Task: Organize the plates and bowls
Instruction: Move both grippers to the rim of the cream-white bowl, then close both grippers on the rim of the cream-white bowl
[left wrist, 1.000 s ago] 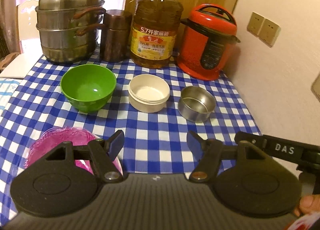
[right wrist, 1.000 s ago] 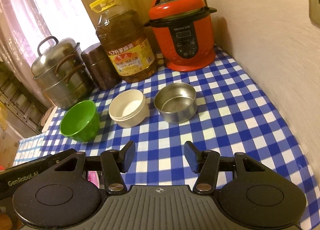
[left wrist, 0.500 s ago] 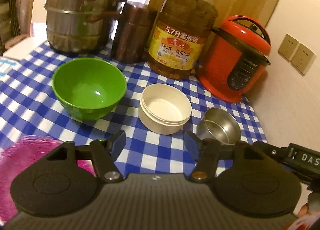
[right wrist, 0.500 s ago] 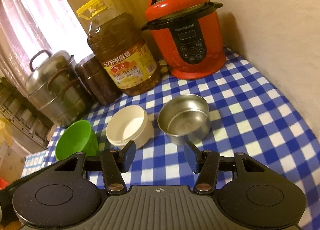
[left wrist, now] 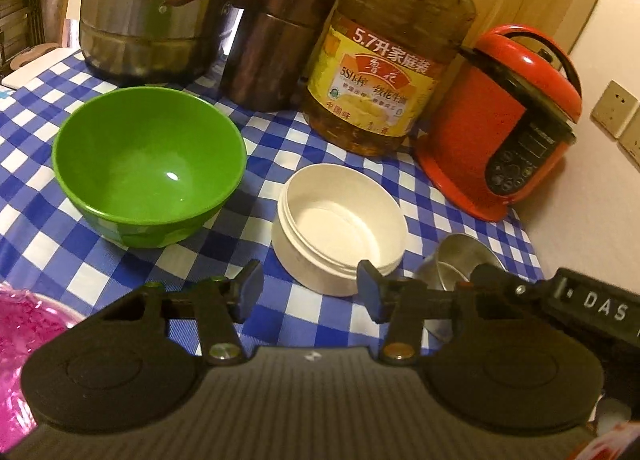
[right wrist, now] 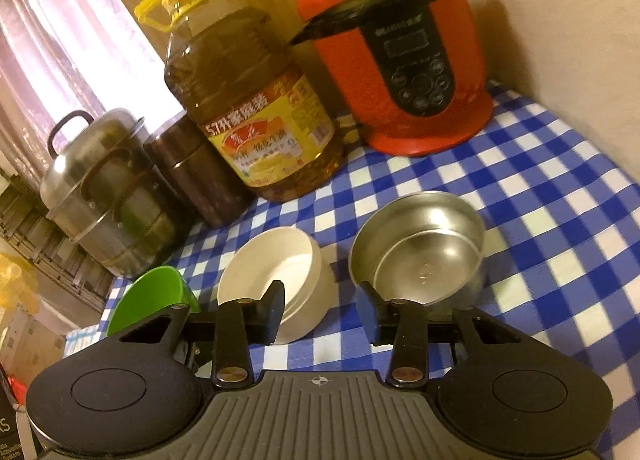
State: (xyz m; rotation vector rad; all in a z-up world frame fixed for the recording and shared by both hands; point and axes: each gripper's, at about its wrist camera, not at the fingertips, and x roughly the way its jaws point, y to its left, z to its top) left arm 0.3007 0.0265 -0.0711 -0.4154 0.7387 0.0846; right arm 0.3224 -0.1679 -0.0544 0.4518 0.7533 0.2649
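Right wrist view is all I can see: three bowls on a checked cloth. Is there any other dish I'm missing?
Observer: Yes. The left wrist view shows a pink dish at the near left edge, partly behind the left gripper.
Operator: My green bowl is half hidden. Anything in it?
Observer: No, the green bowl is empty, upright, left of the white bowl.
Operator: Is that left gripper holding anything?
Observer: No; its jaws stand open, with nothing between them.
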